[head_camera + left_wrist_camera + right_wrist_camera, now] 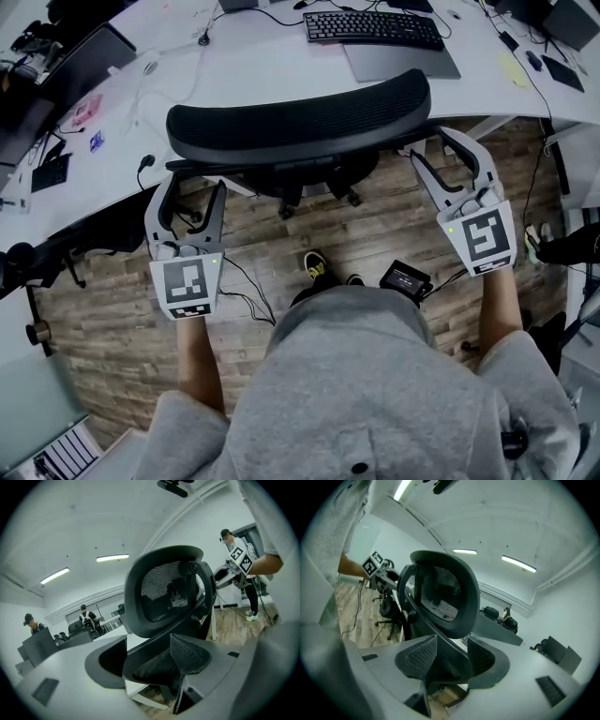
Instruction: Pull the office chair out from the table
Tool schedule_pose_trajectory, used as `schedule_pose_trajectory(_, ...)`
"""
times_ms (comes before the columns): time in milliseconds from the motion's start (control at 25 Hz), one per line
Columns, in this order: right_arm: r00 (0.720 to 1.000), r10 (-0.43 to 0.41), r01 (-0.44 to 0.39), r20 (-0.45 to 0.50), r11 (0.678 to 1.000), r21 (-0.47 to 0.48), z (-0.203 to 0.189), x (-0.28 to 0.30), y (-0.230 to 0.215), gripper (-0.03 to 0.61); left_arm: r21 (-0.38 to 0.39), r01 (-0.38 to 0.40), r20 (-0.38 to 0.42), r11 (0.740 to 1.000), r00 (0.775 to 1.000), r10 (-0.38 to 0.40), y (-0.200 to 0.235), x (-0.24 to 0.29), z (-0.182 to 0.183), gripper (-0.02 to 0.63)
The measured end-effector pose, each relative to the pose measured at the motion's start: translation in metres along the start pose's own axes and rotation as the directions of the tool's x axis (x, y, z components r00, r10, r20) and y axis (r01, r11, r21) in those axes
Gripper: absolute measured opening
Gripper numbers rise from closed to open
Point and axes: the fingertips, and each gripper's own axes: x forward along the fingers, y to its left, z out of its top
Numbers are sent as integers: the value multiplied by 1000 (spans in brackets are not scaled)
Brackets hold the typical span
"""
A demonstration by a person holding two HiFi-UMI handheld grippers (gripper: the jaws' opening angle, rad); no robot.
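Left tool [193, 187] spread, right tool [433, 145] spread (neither pinching), office chair [300, 122] edge between each, table [234, 66] beyond

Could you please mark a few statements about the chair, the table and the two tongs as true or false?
1. The office chair has a black backrest. True.
2. Both tongs are shut. False: the left tongs and the right tongs stand open, each with part of the chair's frame between its jaws.
3. A black keyboard lies on the white table beyond the chair. True.
4. The floor is carpeted. False: it shows wood planks.
5. Both tongs are at the chair's left side. False: there is one at each side.
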Motion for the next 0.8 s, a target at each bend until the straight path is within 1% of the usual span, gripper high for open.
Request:
schedule_pose_trajectory(120, 998, 23, -29, -61, 995, -97, -10, 11, 2, 207, 109, 40, -66, 993, 997, -33, 7, 8, -12, 302)
schedule_pose_trajectory(200, 994, 48, -62, -101, 987, -145, -18, 18, 4, 213, 204, 69, -111, 977, 993, -47, 11, 14, -21, 316)
schedule_pose_trajectory(280, 987, 71, -100, -144, 974, -201, -24, 24, 2, 213, 297, 118, -154, 948, 985, -74, 13, 24, -27, 327)
schedule_pose_trajectory(400, 974, 94, -153, -207, 945, -288, -30, 32, 1, 213, 413, 190, -225, 891, 969, -102, 15, 38, -34, 339)
schedule_pose_trajectory(480, 961, 128, -204, -245, 926, -317, -31, 37, 2, 214, 462, 230, -275, 857, 955, -108, 18, 46, -40, 342)
schedule_pose_trajectory(560, 947, 173, -257, -271, 913, -316, -30, 41, 3, 215, 501, 280, -324, 819, 938, -123, 18, 52, -47, 342)
schedule_pose_trajectory(640, 931, 212, -303, -296, 902, -307, -32, 43, 3, 213, 516, 337, -364, 788, 919, -154, 16, 59, -53, 342)
schedule_pose_trajectory(720, 915, 237, -341, -326, 886, -314, -34, 46, 4, 213, 512, 389, -400, 766, 897, -188, 14, 66, -59, 342)
schedule_pose_trajectory(800, 901, 249, -370, -354, 868, -332, -36, 51, 7, 213, 536, 417, -427, 734, 884, -190, 16, 71, -64, 342)
